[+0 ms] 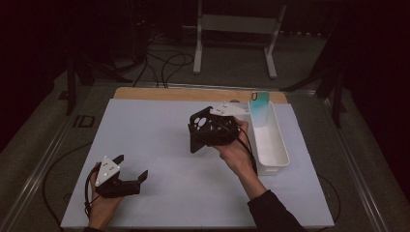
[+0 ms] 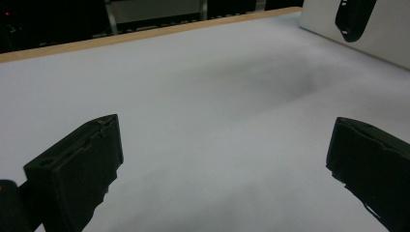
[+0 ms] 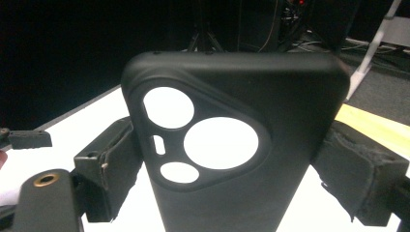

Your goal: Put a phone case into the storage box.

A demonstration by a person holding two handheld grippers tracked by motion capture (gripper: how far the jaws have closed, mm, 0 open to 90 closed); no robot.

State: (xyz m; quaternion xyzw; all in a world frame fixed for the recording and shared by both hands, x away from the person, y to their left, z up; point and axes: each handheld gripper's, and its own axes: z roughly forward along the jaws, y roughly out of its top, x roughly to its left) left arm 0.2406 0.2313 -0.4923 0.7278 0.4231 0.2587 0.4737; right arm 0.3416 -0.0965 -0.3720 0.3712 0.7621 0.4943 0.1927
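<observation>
Working over the bench [image 1: 159,145], we see the white bin [image 1: 270,145] just right of our right tongs [image 1: 198,133], which clench a black phone case [image 3: 232,159] upright, long axis along the jaws. Our left tongs [image 1: 131,170] rest released, well apart and farther from the bin.

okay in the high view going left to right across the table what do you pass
Left claw, open above the white tabletop → matte black phone case clamped in the right claw → long white plastic bin with a teal phone case leaning at its far end.
</observation>
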